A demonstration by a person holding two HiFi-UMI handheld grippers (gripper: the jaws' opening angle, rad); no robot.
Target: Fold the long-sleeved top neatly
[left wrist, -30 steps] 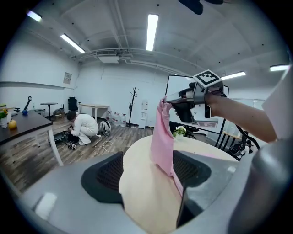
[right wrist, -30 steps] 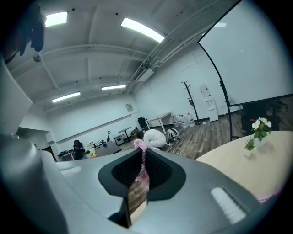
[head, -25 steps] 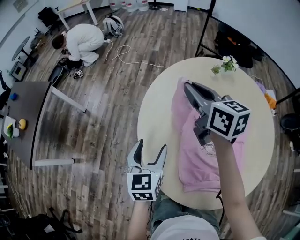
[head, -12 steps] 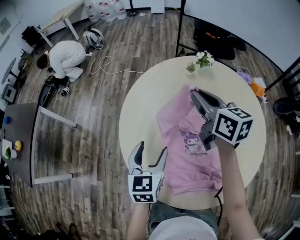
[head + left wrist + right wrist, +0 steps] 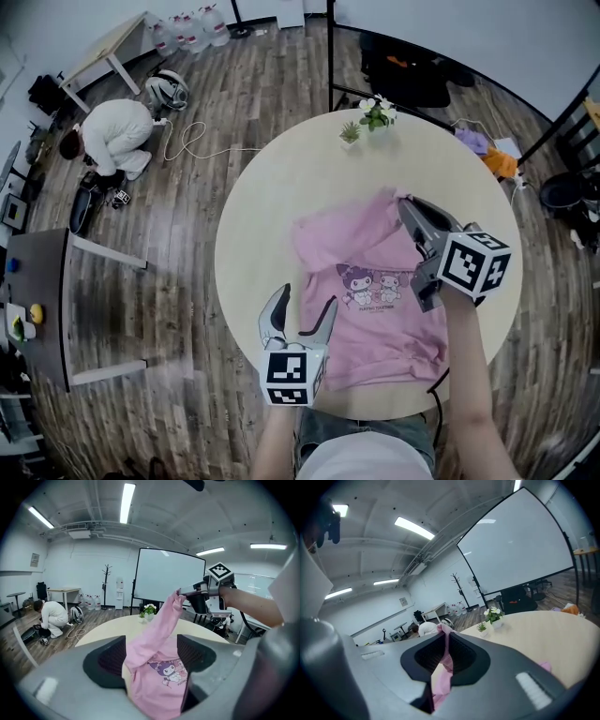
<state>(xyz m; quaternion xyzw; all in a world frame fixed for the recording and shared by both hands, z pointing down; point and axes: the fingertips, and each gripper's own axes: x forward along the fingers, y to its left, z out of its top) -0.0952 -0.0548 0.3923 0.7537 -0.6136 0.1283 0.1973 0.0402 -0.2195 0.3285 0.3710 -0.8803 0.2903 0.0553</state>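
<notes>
The left hand-held gripper [image 5: 305, 298] and the right hand-held gripper [image 5: 405, 201] have grey curved jaws with black ribbed pads. Each carries a white cube [image 5: 289, 367] with black square markers. The person wears a white shirt [image 5: 361, 461], and a thin black cable [image 5: 437, 380] hangs by the right arm.

A round beige table [image 5: 272, 197] is filling the middle of the head view. Two small potted plants [image 5: 373, 113] are standing at its 12 o'clock edge. On the wooden floor [image 5: 253, 84] toward 10 o'clock a person in white [image 5: 117, 127] is crouching, with a white cable [image 5: 202, 142] lying looped just beside. Water jugs [image 5: 187, 28] are standing at 11 o'clock, and a grey table [image 5: 42, 300] is sitting at 9 o'clock.
</notes>
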